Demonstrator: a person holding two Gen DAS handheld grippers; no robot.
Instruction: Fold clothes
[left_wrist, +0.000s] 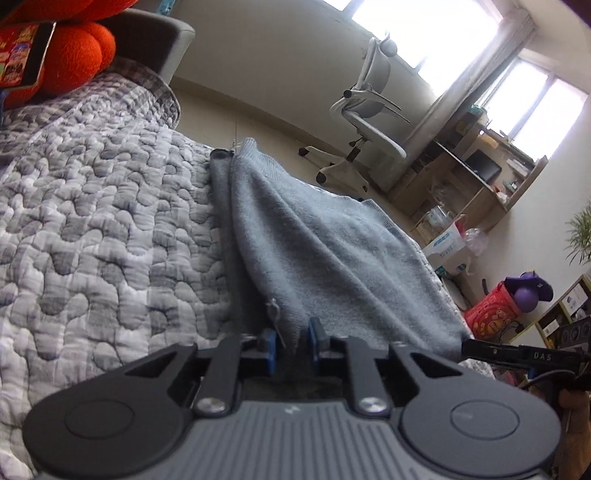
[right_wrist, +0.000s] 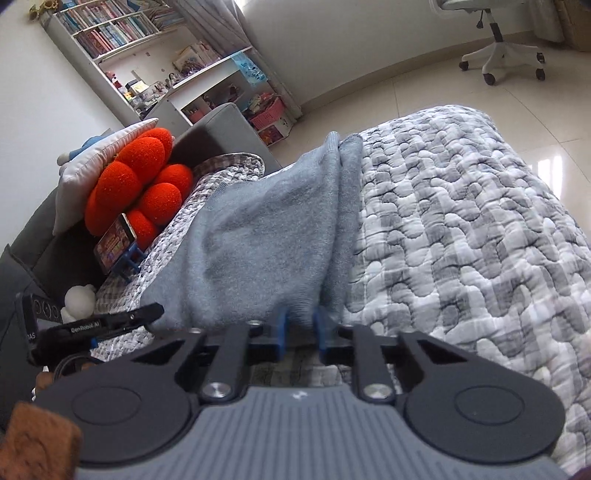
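A grey-blue knit garment (left_wrist: 314, 243) lies stretched on the quilted bed cover (left_wrist: 92, 221). My left gripper (left_wrist: 291, 343) is shut on the garment's near edge, cloth pinched between its blue pads. In the right wrist view the same garment (right_wrist: 258, 236) runs away from my right gripper (right_wrist: 301, 326), which is shut on another part of the near edge. The cloth hangs taut and slightly lifted between the two grips. The right gripper's tip (left_wrist: 491, 349) shows at the right of the left wrist view; the left gripper's tip (right_wrist: 129, 317) shows at the left of the right wrist view.
An orange plush toy (right_wrist: 140, 184) and a phone on a blue stand (right_wrist: 116, 247) sit by the grey headboard (right_wrist: 218, 125). A white office chair (left_wrist: 365, 110) stands on the tiled floor. A desk (left_wrist: 472, 177) and a bookshelf (right_wrist: 147, 48) line the walls.
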